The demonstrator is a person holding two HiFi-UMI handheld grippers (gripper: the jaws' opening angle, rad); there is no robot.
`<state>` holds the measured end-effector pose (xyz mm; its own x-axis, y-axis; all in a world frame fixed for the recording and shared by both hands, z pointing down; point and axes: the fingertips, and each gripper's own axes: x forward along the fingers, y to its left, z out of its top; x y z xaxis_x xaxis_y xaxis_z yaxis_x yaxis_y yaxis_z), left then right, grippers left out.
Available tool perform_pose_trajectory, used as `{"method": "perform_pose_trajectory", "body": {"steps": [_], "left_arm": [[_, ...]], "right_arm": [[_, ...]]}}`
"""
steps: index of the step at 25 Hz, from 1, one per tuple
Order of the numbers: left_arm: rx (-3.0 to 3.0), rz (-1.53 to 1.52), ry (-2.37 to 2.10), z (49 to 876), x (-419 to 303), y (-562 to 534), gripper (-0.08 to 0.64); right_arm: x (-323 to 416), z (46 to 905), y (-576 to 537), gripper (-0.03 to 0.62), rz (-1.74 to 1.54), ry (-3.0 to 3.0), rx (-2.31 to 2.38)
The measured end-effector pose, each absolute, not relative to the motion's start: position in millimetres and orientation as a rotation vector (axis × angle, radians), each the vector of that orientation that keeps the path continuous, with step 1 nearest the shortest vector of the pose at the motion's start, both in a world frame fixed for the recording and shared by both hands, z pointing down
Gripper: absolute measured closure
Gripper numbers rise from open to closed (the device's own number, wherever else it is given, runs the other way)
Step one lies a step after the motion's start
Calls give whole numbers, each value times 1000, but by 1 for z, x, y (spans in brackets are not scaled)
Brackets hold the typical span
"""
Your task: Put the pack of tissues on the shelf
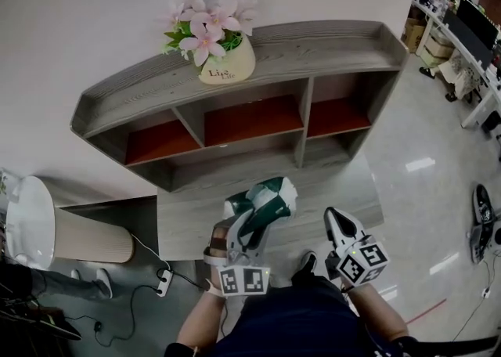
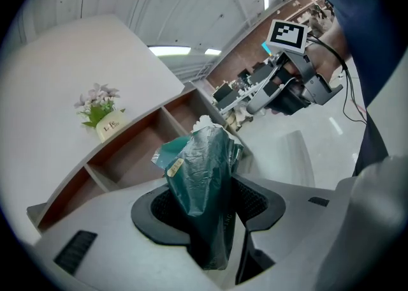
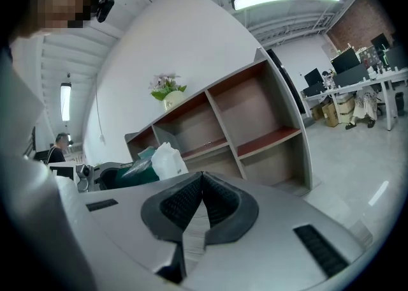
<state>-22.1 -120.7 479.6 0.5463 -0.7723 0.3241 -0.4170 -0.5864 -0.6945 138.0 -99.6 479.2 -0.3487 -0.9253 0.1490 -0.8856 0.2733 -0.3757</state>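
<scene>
flower pot: upright, by wall | power strip: on floor | desks: far right

Wears a dark blue top, forearms bare, and a black shoe. Left gripper and right gripper: pale grey shells, black ribbed pads, cube of black-and-white square markers on each. Thin black cable off the right one.

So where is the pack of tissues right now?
The pack of tissues is low centre-left in the head view, clamped in the left hand-held gripper, in front of the shelf and not yet on it.
</scene>
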Motion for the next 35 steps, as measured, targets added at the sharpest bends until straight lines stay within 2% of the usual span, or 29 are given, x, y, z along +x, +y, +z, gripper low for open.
{"method": "perform_pose_trajectory", "body": {"steps": [12, 35], "left_arm": [[-2128, -854, 1050, 453, 7, -160, 350], [-2110, -786, 1015, 421, 5, -255, 350]], "right_arm": [[179, 482, -131, 581, -642, 2476, -1651], [180, 473, -181, 581, -634, 2359, -1787]]}}
